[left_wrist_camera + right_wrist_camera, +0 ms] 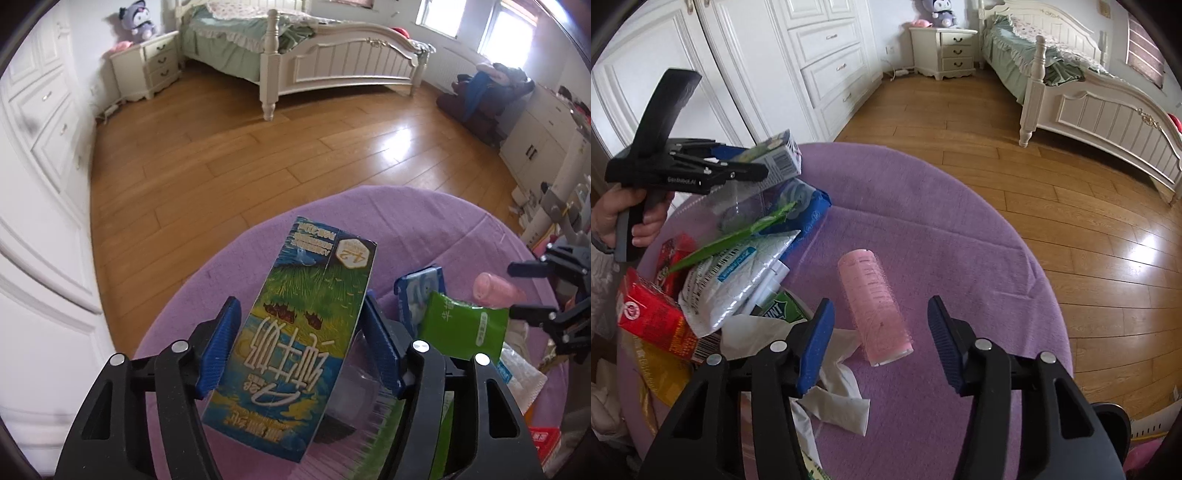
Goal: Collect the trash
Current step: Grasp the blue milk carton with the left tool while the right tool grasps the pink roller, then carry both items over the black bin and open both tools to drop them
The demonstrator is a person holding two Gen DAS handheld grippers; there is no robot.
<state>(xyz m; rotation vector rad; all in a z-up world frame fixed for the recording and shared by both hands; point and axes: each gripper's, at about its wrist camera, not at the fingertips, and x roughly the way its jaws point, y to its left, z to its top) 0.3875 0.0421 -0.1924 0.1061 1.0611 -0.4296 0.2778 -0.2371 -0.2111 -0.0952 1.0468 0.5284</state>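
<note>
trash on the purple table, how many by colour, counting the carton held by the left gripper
Blue: 2, milk carton in left gripper, wipes pack
Green: 2, wrapper, mint pack
Red: 2, box, packet
Pink: 1, bottle
Silver: 1, pouch
White: 1, tissue
Total: 9

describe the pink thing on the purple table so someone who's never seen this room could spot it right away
Find the round table under the purple cloth, with trash heaped along its left side. Right of that heap, alone on bare cloth, lies a pink cylindrical bottle on its side, just ahead of the right gripper and its open jaws. It is the only pink, round-bodied item; its neighbours are flat wrappers, cartons and crumpled tissue.
</note>
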